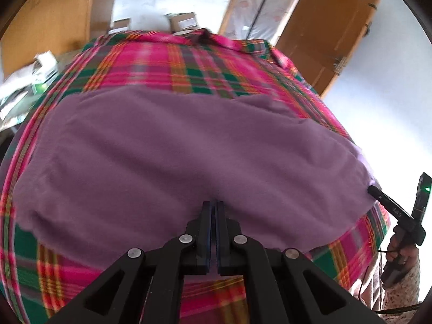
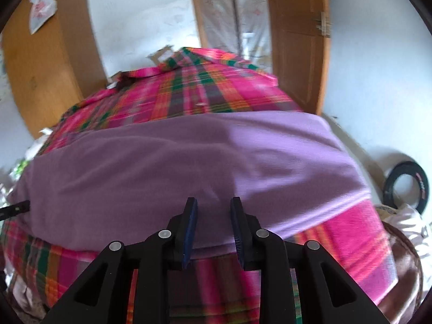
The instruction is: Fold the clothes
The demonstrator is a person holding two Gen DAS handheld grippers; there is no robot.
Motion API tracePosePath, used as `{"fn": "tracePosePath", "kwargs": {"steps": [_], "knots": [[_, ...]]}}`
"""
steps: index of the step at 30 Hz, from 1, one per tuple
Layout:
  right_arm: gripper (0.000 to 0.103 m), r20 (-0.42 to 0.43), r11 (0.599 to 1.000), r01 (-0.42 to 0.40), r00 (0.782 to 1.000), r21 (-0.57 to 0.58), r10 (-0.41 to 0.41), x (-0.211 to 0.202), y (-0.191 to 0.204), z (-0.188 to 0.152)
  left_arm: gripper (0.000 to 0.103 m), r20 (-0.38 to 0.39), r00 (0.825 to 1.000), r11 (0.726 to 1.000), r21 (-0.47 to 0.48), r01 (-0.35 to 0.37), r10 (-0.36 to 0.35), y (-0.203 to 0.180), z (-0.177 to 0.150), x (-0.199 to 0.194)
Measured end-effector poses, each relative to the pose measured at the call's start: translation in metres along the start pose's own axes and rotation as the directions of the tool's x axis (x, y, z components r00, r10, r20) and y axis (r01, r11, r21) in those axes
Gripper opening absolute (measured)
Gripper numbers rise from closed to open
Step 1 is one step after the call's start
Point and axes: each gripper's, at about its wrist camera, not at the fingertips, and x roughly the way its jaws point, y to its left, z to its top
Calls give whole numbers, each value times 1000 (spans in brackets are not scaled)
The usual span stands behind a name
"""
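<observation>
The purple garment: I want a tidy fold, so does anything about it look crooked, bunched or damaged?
No damage shows. The purple garment lies across the plaid cover with soft wrinkles, and its far edge runs slanted in the right wrist view. The left gripper looks shut at its near edge, the right gripper open.

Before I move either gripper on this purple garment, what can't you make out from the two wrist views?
- Left gripper: shut; cloth between the pads can't be confirmed, left wrist view.
- Purple garment: type and near hem unclear; the right gripper linkage covers the hem, right wrist view.
- Plaid cloth: far edge motion-blurred, both views.
</observation>
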Motion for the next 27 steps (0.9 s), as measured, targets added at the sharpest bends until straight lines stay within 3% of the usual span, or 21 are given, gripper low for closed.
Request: {"fn": "tracePosePath", "kwargs": {"steps": [6,9,14,19,22,26,27], "knots": [[27,-15,998,-55,998,-44,54,7,30,2,1,16,1000,999,-42,6,-6,24,-9,-15],[27,-20,996,-64,998,-57,63,10,42,5,1,18,999,998,-49,-41,41,33,-13,-23],[27,-25,994,-80,997,-79,78,15,59,11,1,43,997,990,-128,-64,70,61,-19,-37],[27,1,982,-155,988,-103,156,3,76,15,1,43,997,975,-217,-47,57,73,-19,-44],[27,-11,955,-243,969,-169,245,-2,98,13,7,45,998,961,-273,-37,51,79,-20,-51],[27,-50,909,-341,940,-241,339,-2,129,8,31,81,996,930,-367,-10,42,92,-24,-64],[27,-64,894,-367,930,-257,363,-2,136,7,33,94,995,922,-386,-5,45,96,-24,-68]]}}
